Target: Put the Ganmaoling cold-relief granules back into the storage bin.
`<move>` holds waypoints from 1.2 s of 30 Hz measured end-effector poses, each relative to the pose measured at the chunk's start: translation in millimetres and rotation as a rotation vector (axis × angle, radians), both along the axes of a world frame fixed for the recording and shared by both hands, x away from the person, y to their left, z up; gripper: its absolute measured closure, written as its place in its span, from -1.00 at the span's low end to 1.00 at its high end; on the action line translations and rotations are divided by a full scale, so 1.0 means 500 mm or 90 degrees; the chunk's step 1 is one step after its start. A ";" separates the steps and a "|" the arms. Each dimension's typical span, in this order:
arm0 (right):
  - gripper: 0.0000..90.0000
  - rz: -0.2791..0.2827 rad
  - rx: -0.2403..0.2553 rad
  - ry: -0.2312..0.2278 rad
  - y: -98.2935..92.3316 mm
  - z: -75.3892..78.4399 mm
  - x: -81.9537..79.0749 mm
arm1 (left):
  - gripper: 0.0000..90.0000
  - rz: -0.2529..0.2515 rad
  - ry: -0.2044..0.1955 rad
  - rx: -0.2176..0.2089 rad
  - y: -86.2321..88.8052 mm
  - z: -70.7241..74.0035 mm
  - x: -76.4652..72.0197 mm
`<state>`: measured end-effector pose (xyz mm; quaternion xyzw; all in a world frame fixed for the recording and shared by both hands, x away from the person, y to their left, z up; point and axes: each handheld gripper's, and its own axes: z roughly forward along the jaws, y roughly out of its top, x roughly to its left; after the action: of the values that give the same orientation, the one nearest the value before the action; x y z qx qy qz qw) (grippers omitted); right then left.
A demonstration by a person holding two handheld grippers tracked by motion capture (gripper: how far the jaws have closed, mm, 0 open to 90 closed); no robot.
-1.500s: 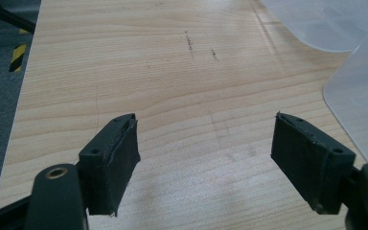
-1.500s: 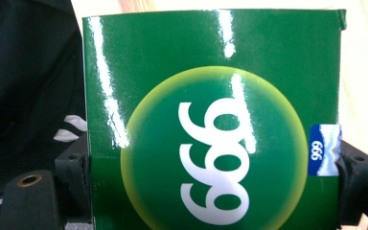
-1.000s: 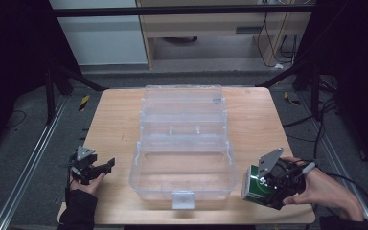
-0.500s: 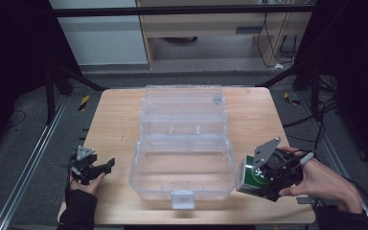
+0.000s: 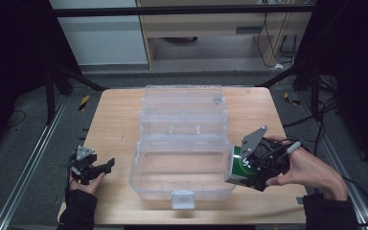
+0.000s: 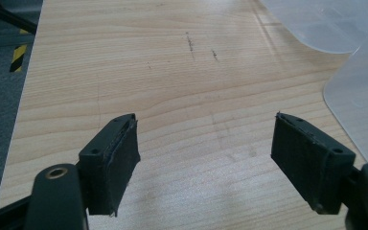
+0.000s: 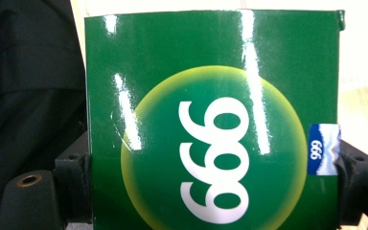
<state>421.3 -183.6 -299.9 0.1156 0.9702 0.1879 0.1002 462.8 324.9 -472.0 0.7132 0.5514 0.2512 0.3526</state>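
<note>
A clear plastic storage box (image 5: pixel 182 143) lies open in the middle of the wooden table, its lid folded back away from me. My right gripper (image 5: pixel 249 168) is shut on a green box (image 5: pixel 242 165) marked 999 (image 7: pixel 211 120), held just outside the clear box's right front corner. The green box's face nearly fills the right gripper view, with a black jaw on each side of it. My left gripper (image 5: pixel 93 167) rests near the table's left front edge, open, with bare wood between its pads (image 6: pixel 112 160).
The wooden table (image 5: pixel 117 120) has bare room to the left of the clear box (image 6: pixel 359 96). Metal frame rails (image 5: pixel 38 143) run along both sides of the table. A cabinet and cables stand beyond the far edge.
My right gripper has carried the green box leftward and a little up, closer to the clear box's right front corner. The left gripper has stayed in place.
</note>
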 end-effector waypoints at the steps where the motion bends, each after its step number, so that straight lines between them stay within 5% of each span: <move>1: -0.65 0.005 0.003 0.000 0.004 0.001 0.002 | -0.47 0.000 0.000 0.000 0.000 0.000 0.000; 18: -0.65 0.024 0.012 -0.006 0.066 0.006 0.037 | -0.47 0.000 -0.001 0.001 0.000 0.001 0.000; 36: -0.65 0.043 0.004 0.000 0.121 -0.025 0.061 | -0.47 -0.001 -0.002 -0.002 0.002 0.002 0.000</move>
<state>451.7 -123.0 -312.3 0.0829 0.9729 0.1942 0.0937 462.7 325.8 -471.1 0.7124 0.5508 0.2513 0.3548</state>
